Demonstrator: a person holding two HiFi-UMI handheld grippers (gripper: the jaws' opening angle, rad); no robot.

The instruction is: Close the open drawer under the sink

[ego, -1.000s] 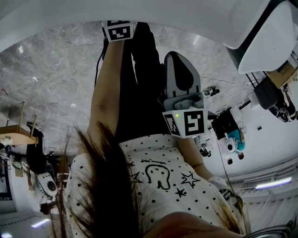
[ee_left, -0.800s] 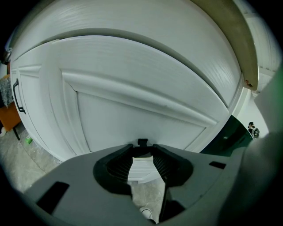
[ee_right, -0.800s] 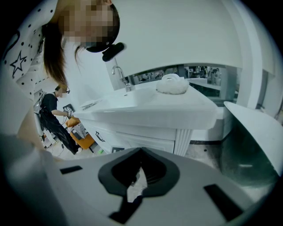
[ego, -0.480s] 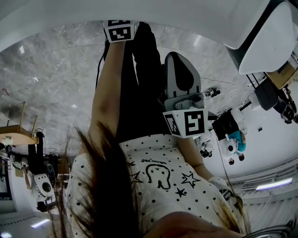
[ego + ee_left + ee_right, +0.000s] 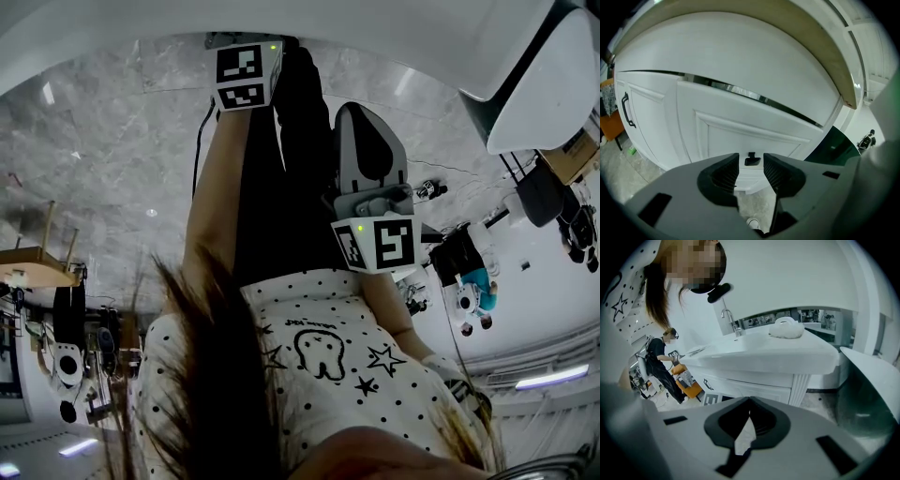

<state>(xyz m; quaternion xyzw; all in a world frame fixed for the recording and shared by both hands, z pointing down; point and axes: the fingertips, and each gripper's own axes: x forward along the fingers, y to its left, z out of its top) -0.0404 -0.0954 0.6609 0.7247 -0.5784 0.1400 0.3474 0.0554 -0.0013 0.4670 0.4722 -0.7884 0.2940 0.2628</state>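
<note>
Jaws, left gripper [image 5: 751, 164]: apart, just opened wider, nothing between them; we see the drawer front [image 5: 740, 133] beyond. Jaws, right gripper [image 5: 749, 400]: together, empty.

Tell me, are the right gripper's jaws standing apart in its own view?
No, the right gripper has its jaws closed, their tips meeting with nothing held.

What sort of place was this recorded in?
Likely a bathroom mock-up in a lab: a white vanity counter with a faucet, a panelled drawer front beneath, and another person standing behind.
</note>
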